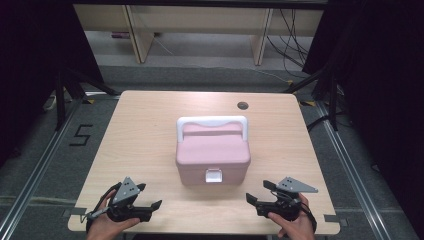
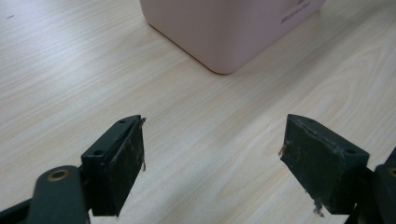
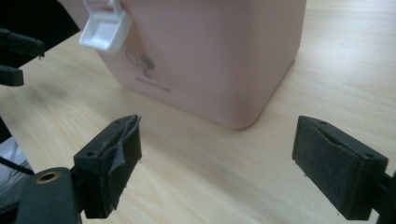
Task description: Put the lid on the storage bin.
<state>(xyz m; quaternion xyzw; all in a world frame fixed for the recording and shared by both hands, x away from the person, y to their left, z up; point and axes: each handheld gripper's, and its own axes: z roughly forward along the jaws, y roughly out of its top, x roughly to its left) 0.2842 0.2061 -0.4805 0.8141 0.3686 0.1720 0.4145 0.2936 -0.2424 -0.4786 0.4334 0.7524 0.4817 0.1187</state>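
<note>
Both grippers, left [image 1: 145, 196] and right [image 1: 259, 192], gaped empty at six o'clock; box [image 1: 212, 152] looked rigid, light, slick — grab its handle [image 1: 212, 121].

High view overhead; gripper views low, share box [image 1: 212, 150]

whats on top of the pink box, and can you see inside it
On the pink box sits its closed pink lid, with a white handle folded toward the far side. A white latch hangs on the front wall. The lid covers the inside, so any contents stay hidden.
</note>
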